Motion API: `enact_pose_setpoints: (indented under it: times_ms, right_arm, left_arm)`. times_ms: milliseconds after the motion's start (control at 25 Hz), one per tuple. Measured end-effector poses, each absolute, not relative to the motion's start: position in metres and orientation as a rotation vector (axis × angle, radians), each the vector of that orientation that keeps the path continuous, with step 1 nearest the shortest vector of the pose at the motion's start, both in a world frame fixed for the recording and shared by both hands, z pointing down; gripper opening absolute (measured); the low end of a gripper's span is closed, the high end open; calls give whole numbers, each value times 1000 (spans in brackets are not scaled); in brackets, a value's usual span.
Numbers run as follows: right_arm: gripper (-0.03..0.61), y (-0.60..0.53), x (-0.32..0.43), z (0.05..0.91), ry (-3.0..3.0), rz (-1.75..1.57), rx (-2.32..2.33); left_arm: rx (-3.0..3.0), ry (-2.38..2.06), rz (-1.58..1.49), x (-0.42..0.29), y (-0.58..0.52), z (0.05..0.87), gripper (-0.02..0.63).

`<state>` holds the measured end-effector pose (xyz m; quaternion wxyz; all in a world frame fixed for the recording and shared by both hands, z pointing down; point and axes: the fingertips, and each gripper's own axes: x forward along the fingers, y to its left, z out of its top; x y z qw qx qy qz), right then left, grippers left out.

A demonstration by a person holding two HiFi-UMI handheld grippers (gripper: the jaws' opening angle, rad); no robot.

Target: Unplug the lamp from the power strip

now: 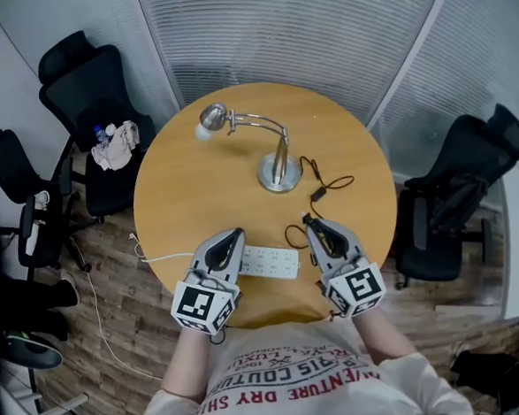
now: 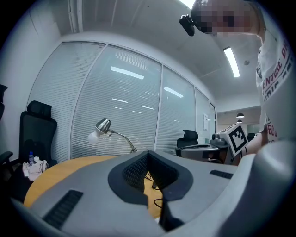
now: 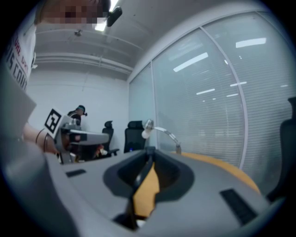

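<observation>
Both are flanking the crosswise power strip (image 1: 270,262): left gripper (image 1: 236,236) closed, right gripper (image 1: 309,222) barely parted, sitting nearest the cord (image 1: 317,193).

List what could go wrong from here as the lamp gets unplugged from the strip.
1. The power strip lies near the table's front edge. Unless the left gripper pins it down, a pull could drag it along or off the edge.
2. The black cord loops right beside the right gripper. Hauling on the cord itself may strain it or tug the lamp.
</observation>
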<state>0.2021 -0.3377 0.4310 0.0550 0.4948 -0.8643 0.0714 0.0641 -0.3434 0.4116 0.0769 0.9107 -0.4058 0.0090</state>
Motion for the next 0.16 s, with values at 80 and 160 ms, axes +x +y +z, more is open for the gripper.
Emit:
enact_pose_setpoints:
  times_ms: [80, 160]
  right_arm:
    - [72, -340, 201, 431, -2622, 215, 1507]
    - [72, -342, 200, 430, -2621, 212, 1512]
  left_arm:
    - [2728, -1217, 26, 63, -345, 411, 28]
    - [2728, -1223, 25, 60, -348, 410, 28]
